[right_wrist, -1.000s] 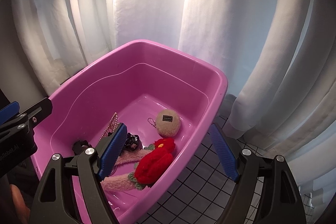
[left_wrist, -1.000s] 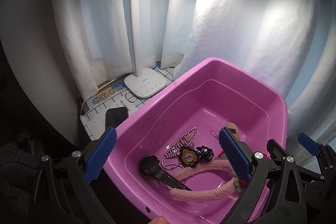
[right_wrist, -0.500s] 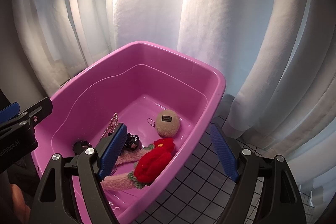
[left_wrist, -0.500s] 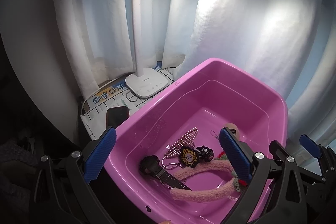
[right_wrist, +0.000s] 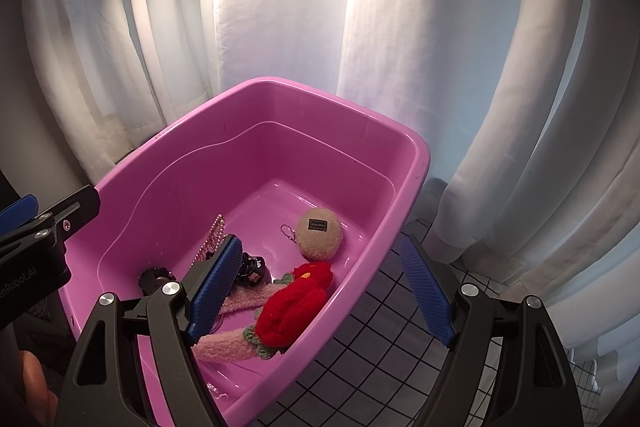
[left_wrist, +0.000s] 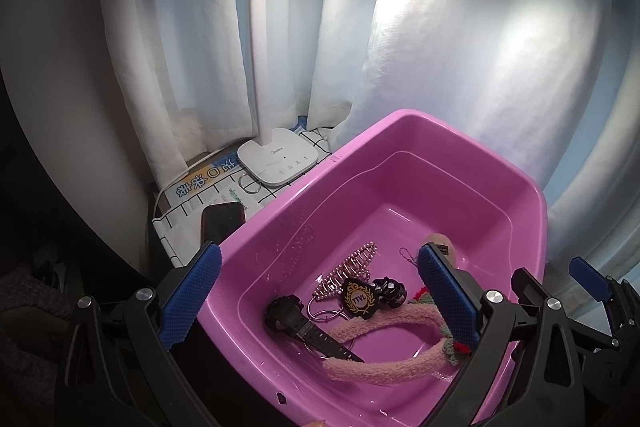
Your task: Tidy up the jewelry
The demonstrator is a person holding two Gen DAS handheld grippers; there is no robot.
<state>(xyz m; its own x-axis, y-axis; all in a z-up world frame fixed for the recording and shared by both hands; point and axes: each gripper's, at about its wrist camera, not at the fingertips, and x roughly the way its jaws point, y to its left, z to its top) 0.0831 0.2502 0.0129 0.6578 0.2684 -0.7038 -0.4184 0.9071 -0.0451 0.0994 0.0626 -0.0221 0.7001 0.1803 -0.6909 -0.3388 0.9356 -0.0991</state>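
1. The left tool (left_wrist: 318, 297) hangs wide open and empty above the near rim of the pink tub (left_wrist: 532, 187), its blue pads spread across the lower half of the left wrist view
2. The right tool (right_wrist: 322, 291) is spread wide too, holding nothing; its left pad is over the tub and its right pad over the checked cloth (right_wrist: 360, 351) at the lower right
3. The jewelry lies on the tub floor, low in the left view: a pearl hair clip (left_wrist: 348, 269), a black crest badge (left_wrist: 358, 298) reading "TTVL", a black watch (left_wrist: 304, 327), a black bow clip (left_wrist: 388, 289) and a pink fuzzy headband (left_wrist: 384, 351)
4. In the right view, a red plush flower (right_wrist: 296, 307) sits on the headband, with a beige pom-pom (right_wrist: 319, 239) behind it (its small dark label is too small to read)
5. At centre left of the left view, a white desk lamp (left_wrist: 278, 161) marked "Midea" stands on the worktop, beside a dark phone (left_wrist: 222, 221) and printed Chinese lettering
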